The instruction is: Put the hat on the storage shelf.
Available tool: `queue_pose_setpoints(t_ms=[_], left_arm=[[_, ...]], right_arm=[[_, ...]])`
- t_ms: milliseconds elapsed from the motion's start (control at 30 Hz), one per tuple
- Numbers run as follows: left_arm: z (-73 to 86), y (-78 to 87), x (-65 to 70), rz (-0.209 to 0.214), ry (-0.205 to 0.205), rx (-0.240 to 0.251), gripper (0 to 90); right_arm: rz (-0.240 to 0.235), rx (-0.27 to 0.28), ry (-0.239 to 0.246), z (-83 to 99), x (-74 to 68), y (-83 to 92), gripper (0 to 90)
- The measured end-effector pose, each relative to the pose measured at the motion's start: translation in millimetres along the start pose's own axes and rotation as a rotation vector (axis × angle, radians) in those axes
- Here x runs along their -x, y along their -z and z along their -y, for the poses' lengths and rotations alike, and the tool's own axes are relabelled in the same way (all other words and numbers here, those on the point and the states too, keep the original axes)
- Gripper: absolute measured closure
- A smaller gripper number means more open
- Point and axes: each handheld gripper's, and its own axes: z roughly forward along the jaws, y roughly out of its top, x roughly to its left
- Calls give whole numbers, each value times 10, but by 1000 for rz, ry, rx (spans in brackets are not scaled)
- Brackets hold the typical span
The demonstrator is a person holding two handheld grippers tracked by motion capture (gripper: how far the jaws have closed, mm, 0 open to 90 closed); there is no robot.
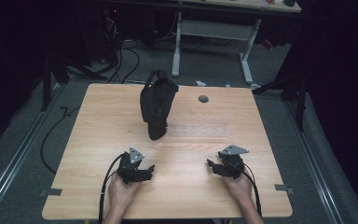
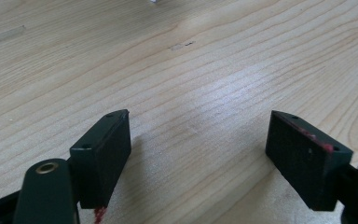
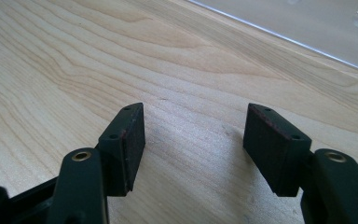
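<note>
High view: one black bag [image 1: 157, 109] is seen standing on the table [image 1: 93, 140], well apart from two grippers, left [image 1: 145, 171] and right [image 1: 213, 165]. In the gripper views, both are shown released, with bare wood between the jaws.

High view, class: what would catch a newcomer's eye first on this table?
A black bag stands slumped near the middle of the far half of the wooden table, dark against the pale wood. Nearer the person, the left gripper and the right gripper sit low, jaws open, nothing between them.
</note>
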Motion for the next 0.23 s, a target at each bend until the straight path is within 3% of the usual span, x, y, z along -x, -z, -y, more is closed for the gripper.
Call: queue_pose_setpoints(t_ms=[233], left_arm=[[1,-3,4,-4,4,3,224]], right_arm=[[0,0,-1,0,-1,0,389]])
